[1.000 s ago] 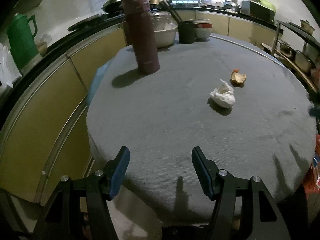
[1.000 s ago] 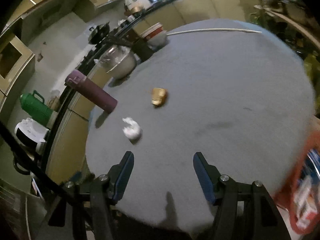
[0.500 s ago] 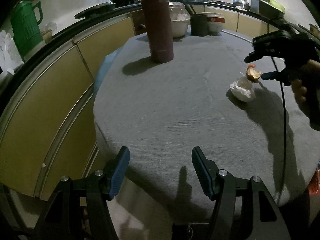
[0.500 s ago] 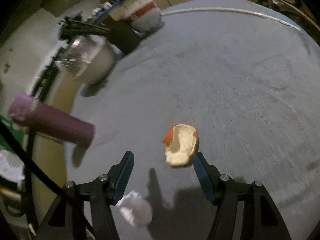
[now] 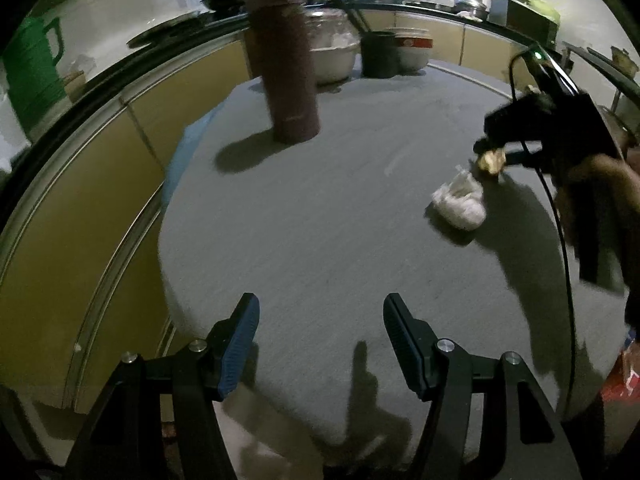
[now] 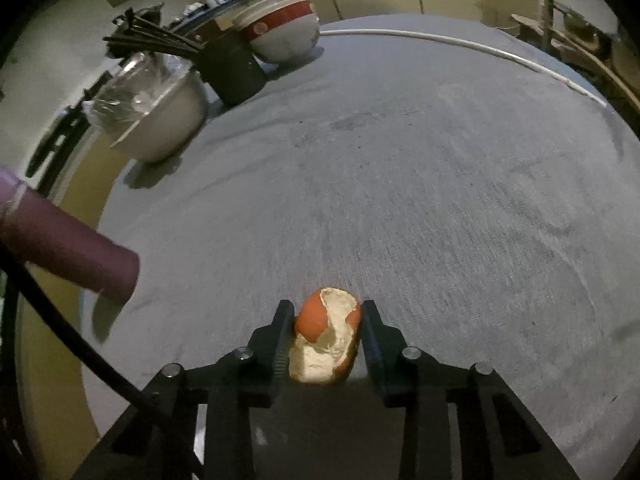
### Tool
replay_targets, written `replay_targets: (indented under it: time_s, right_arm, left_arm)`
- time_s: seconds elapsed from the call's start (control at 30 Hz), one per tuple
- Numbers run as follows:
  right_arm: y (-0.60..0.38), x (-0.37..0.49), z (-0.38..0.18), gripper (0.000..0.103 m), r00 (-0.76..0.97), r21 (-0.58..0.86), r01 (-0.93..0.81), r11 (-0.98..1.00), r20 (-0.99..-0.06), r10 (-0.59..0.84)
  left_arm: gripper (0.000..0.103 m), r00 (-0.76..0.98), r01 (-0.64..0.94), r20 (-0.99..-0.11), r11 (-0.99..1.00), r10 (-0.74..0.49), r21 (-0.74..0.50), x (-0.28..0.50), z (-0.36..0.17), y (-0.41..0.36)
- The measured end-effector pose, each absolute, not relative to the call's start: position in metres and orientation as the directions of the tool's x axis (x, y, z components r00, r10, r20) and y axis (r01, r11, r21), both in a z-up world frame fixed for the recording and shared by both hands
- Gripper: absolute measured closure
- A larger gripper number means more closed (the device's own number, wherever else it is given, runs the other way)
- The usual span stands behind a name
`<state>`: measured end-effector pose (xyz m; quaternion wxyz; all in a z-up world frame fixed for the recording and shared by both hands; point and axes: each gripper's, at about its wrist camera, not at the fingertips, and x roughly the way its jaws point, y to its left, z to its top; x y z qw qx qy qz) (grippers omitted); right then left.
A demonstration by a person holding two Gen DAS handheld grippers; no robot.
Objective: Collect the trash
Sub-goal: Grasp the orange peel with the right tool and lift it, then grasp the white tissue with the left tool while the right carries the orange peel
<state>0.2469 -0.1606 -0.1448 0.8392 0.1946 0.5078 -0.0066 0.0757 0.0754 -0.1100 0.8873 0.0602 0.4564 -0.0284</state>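
Observation:
An orange peel (image 6: 326, 336) with a white inside sits between the two fingers of my right gripper (image 6: 325, 320), which is shut on it at the table surface. In the left wrist view the same peel (image 5: 491, 159) shows at the tip of the right gripper (image 5: 486, 152). A crumpled white tissue (image 5: 460, 202) lies on the grey table (image 5: 320, 220) just in front of that gripper. My left gripper (image 5: 320, 322) is open and empty above the table's near edge.
A tall maroon flask (image 5: 286, 68) stands at the back left of the table; it also shows in the right wrist view (image 6: 68, 252). A covered steel pot (image 6: 156, 108), a dark utensil holder (image 6: 234, 68) and a red-and-white bowl (image 6: 282, 26) stand at the far edge.
My right gripper moved in over the orange peel and closed on it. The left gripper stayed open and shifted slightly toward the table.

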Motion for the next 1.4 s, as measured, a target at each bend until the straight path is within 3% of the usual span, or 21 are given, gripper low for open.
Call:
replay_targets:
  time_s: [0.37, 0.7, 0.77, 0.93, 1.17, 1.4]
  right_arm:
    - [-0.206, 0.148, -0.144, 0.067, 0.493, 0.413, 0.152, 0.898, -0.819, 0.293]
    - [-0.222, 0.084, -0.136, 0.067, 0.534, 0.453, 0.105, 0.885, -0.777, 0.334]
    - [-0.223, 0.08, -0.136, 0.067, 0.538, 0.457, 0.103, 0.883, -0.773, 0.337]
    - [-0.231, 0.069, -0.133, 0.067, 0.561, 0.479, 0.112, 0.87, -0.753, 0.343]
    - [-0.233, 0.052, -0.122, 0.067, 0.601, 0.507, 0.095, 0.857, -0.716, 0.356]
    - [-0.238, 0.034, -0.104, 0.067, 0.644, 0.525, 0.077, 0.848, -0.675, 0.359]
  left_arm:
    - [0.038, 0.516, 0.222, -0.843, 0.974, -0.148, -0.036, 0.136, -0.115, 0.006]
    - [0.038, 0.479, 0.214, -0.867, 0.976, -0.14, -0.04, 0.184, -0.143, -0.036]
    - [0.061, 0.459, 0.215, -0.875, 0.975, -0.154, -0.059, 0.184, -0.147, -0.038]
    - [0.067, 0.497, 0.229, -0.861, 0.973, -0.114, 0.004, 0.17, -0.138, -0.047]
    - [0.068, 0.604, 0.261, -0.795, 0.956, -0.057, 0.13, 0.128, -0.106, -0.06]
    - [0.068, 0.667, 0.284, -0.743, 0.942, -0.06, 0.179, 0.093, -0.077, -0.069]
